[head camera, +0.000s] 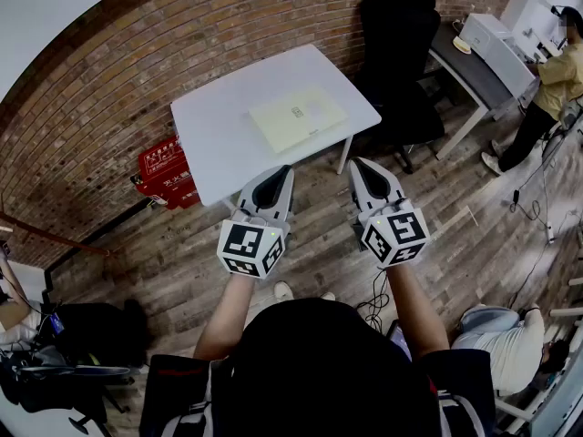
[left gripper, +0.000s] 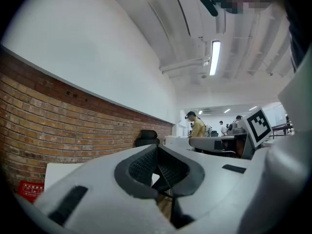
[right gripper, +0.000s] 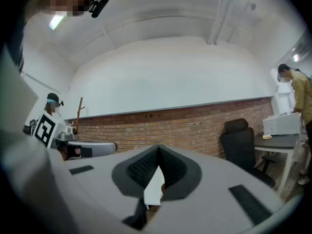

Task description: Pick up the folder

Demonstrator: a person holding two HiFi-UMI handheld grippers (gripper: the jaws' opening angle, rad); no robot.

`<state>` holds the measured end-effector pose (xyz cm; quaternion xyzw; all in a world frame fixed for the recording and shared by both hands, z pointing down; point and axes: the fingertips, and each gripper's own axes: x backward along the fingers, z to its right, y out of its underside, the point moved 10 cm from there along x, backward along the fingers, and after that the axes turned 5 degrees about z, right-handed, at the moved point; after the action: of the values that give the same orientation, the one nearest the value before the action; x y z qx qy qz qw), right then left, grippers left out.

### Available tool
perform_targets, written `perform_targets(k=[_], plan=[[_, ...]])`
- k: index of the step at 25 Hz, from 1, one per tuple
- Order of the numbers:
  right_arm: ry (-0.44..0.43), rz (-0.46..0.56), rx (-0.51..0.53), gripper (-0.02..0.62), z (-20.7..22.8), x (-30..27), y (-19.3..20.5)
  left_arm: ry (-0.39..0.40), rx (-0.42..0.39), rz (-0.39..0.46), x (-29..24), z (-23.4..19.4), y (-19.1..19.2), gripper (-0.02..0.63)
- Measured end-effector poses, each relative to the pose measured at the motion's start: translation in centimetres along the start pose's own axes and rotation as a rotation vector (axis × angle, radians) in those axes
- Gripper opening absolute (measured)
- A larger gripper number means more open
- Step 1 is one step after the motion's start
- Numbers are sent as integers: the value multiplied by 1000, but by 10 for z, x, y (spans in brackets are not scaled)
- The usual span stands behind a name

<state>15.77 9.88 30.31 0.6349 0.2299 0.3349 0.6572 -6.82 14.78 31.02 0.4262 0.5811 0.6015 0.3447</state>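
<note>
Brick wall [head camera: 109,89] across the back, plank floor [head camera: 182,271] below. Far left, low down: dark bags [head camera: 91,330] heaped on the floor. Next along, against the wall: red crate [head camera: 168,173] with white print, just beside the left corner of a white table [head camera: 219,135].

On the tabletop, toward its right half: pale yellow folder [head camera: 298,117], lying flat, a little askew to the table's edges, with a small printed label near its middle. Touched by nothing, gripped by nothing.

In front of the table: left gripper [head camera: 281,171], held out level, tips near the table's front edge and apart from the folder. Jaws pressed fully together in the left gripper view, dark ribbed pads meeting along one line, nothing between them. Only a sliver of white table and floor seen behind the tips.

Just to its right, side by side with it: right gripper [head camera: 359,164], likewise level, tips by the table's right front corner, clear of the folder. Jaws closed tight in the right gripper view too, empty, with a white strip of table edge behind the tips rather than in them.

Further right: black office chair [head camera: 401,44] against the wall, near the table's right end. Beyond it, grey desk [head camera: 474,71] with a white machine [head camera: 496,39] on top. At far right, person in a yellow top [head camera: 557,76] standing at that desk.
</note>
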Motion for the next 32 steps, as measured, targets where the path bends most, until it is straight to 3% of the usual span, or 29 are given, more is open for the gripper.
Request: perform_targets(k=[23,32], plan=[[-53,-53,-27,29,20,29,13,-18,5,-38,0,41,15,20],[-66,-45,-24,29,21,17,12,-27,7,-32,-5,32,14,20]])
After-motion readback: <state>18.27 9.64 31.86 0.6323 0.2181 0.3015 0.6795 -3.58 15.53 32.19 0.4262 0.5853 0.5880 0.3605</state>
